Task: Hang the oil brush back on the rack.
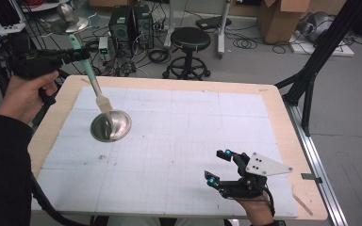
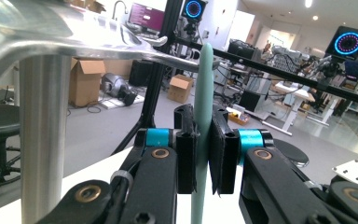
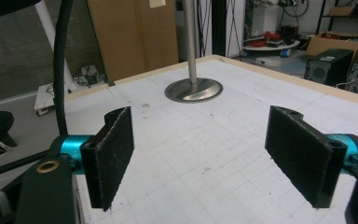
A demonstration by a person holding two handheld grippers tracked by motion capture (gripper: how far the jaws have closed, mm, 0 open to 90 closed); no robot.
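Pale green in the handle and light wood at its flat lower end, the spatula-like tool (image 1: 90,75) hangs at the far left of the table (image 1: 283,113), tilted, its lower end reaching down toward the round steel base (image 1: 111,125) of a metal stand. The left gripper (image 1: 81,54), held up in the person's left hand (image 1: 26,96) above the table's left edge, has its jaws closed tight on the green handle. In the left gripper view the handle (image 2: 203,116) stands upright, pinched between the two black pads (image 2: 185,154), and the stand's steel post (image 2: 44,140) rises just beside it under a shiny upper plate (image 2: 51,28).

The stand's base rests on the white gridded mat (image 1: 179,141) that covers the tabletop; from the high view I cannot tell whether the tool's wooden end touches the base or hangs just above it. In the right gripper view the base (image 3: 194,89) and its thin post (image 3: 191,42) sit near the mat's far corner.

To the right, near the table's front edge, the right gripper (image 1: 218,166) is low over the mat, well apart from the stand, with a grey three-cornered plate (image 1: 266,165) on top. Its jaws are spread wide with nothing between them, and the right gripper view shows both pads (image 3: 114,154) far apart over bare mat (image 3: 200,154).
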